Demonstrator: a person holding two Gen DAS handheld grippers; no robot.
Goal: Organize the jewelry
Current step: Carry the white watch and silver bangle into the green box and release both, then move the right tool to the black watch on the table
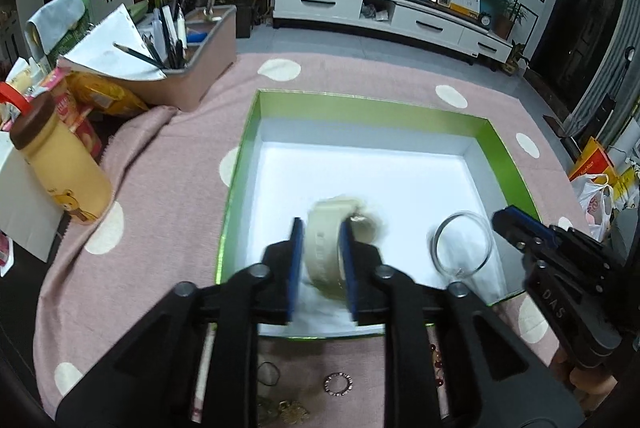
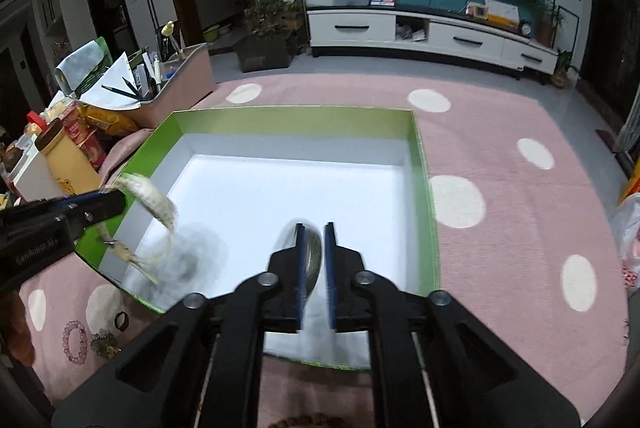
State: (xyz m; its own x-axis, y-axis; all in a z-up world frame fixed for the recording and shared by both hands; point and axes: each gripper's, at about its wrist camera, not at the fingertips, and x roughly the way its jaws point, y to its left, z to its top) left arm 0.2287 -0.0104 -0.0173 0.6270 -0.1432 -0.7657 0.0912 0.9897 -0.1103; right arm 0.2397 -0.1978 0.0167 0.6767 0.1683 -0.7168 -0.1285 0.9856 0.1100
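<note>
A green box [image 1: 504, 148] with a white inside lies open on the pink dotted cloth. My left gripper [image 1: 320, 228] is shut on a cream bracelet [image 1: 326, 252] with a dangling tassel, held over the box's near left part; it also shows in the right wrist view [image 2: 148, 196]. My right gripper [image 2: 312, 228] is shut on a clear bangle [image 2: 314, 252], seen edge-on and blurred, above the box floor. In the left wrist view the bangle [image 1: 460, 244] hangs from the right gripper [image 1: 506, 220] near the box's right wall.
On the cloth in front of the box lie a small jewelled ring [image 1: 339, 384], a dark hair loop [image 1: 268, 374], a gold piece [image 1: 294, 412], a pink bead bracelet [image 2: 75, 342] and a brown bead string [image 2: 308, 422]. A pen organiser [image 1: 200, 68] and a yellow bottle [image 1: 64, 168] stand at the left.
</note>
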